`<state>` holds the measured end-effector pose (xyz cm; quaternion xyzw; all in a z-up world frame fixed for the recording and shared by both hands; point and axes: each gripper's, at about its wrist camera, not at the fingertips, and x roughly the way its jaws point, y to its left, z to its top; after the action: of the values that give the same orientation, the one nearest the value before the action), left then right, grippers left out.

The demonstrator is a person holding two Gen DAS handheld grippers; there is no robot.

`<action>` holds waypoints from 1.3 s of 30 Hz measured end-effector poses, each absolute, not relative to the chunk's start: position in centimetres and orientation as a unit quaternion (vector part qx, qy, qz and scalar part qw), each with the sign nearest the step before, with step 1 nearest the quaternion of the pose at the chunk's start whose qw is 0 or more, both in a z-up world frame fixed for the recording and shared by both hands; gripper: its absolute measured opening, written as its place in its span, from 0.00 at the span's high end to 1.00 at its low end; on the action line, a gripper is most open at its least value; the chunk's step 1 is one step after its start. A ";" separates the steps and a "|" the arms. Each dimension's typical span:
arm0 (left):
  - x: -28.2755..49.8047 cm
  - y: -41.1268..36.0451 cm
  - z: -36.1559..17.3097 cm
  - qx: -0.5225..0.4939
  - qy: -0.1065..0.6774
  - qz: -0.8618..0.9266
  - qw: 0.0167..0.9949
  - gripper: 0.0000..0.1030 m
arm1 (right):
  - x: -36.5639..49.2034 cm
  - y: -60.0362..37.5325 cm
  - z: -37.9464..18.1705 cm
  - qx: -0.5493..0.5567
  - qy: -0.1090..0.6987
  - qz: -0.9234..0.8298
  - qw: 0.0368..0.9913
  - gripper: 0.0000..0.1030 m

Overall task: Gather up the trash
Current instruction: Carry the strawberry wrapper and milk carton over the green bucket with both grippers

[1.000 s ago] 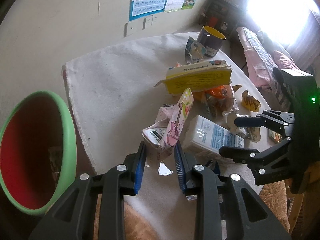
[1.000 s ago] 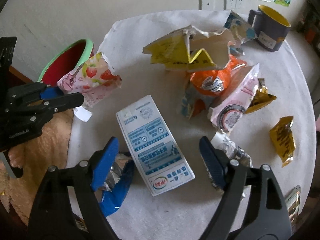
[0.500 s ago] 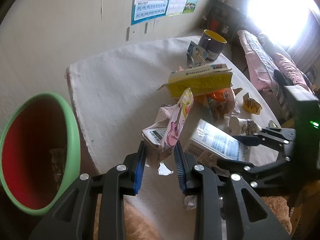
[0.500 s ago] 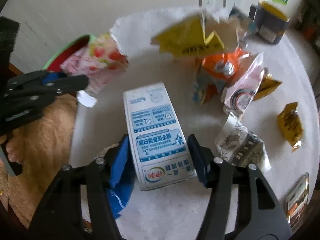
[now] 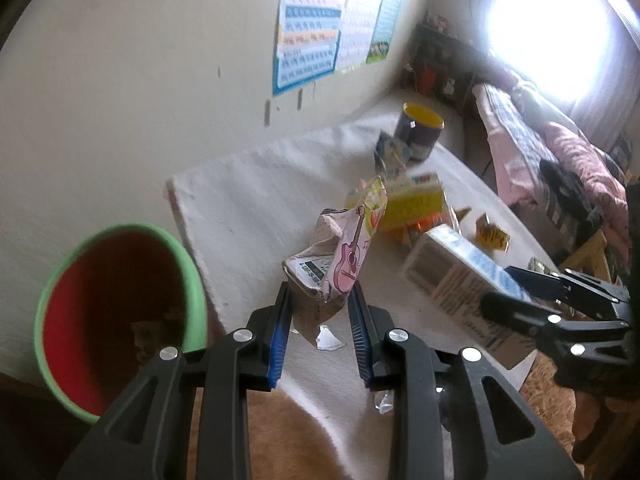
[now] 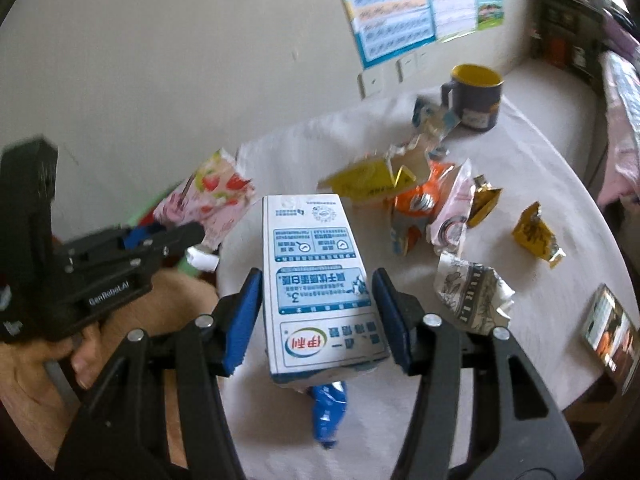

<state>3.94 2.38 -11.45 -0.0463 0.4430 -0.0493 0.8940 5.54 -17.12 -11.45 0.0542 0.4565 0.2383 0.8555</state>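
Note:
My left gripper (image 5: 320, 312) is shut on a crumpled pink wrapper (image 5: 340, 256) with a guitar print and holds it above the table edge, beside the green bin (image 5: 192, 272) with a red inside. The wrapper also shows in the right wrist view (image 6: 212, 200). My right gripper (image 6: 318, 300) is shut on a white and blue milk carton (image 6: 316, 280), lifted off the table; the carton also shows in the left wrist view (image 5: 460, 280). More trash lies on the white table (image 6: 520, 168): a yellow carton (image 6: 372, 176), an orange wrapper (image 6: 416, 200), a gold wrapper (image 6: 536, 236).
A dark mug (image 6: 476, 96) with a yellow inside stands at the back of the table. A crumpled printed paper (image 6: 472, 292) and a blue wrapper (image 6: 328, 412) lie near me. A flat packet (image 6: 608, 328) lies at the right edge. A bed (image 5: 560, 152) stands beyond the table.
My right gripper has closed on the milk carton and lifted it off the table. My left gripper has raised the pink wrapper and moved a little toward the bin.

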 end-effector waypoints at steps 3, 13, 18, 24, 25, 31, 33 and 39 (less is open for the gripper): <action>3.4 3.3 -10.1 -0.050 0.431 -0.046 0.900 0.74 | 4.9 -17.2 -9.9 0.078 0.435 0.229 0.867 0.47; 1.5 6.7 -7.0 -0.060 0.388 -0.015 0.919 0.74 | 4.0 -15.6 -6.8 0.086 0.407 0.232 0.879 0.47; 0.9 8.5 -6.5 -0.071 0.378 -0.002 0.923 0.74 | 4.0 -13.9 -5.9 0.075 0.401 0.241 0.881 0.47; 0.2 10.5 -6.9 -0.086 0.377 0.011 0.922 0.74 | 3.9 -11.7 -6.1 0.065 0.407 0.252 0.876 0.47; -0.1 10.9 -7.1 -0.088 0.376 0.013 0.922 0.74 | 3.9 -11.4 -6.2 0.064 0.409 0.254 0.874 0.47; -0.6 13.4 -7.9 -0.107 0.379 0.029 0.919 0.74 | 4.0 -8.9 -6.7 0.050 0.420 0.267 0.866 0.47; -0.6 13.8 -8.3 -0.110 0.382 0.034 0.917 0.74 | 4.0 -7.9 -7.0 0.045 0.426 0.273 0.861 0.47; -1.1 16.2 -9.6 -0.126 0.390 0.054 0.911 0.74 | 4.0 -5.4 -7.9 0.034 0.441 0.287 0.849 0.47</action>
<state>-1.07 16.24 -9.59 -0.1259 0.3900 0.0536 0.9106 4.04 -5.39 -7.93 0.0344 0.4411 0.2874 0.8495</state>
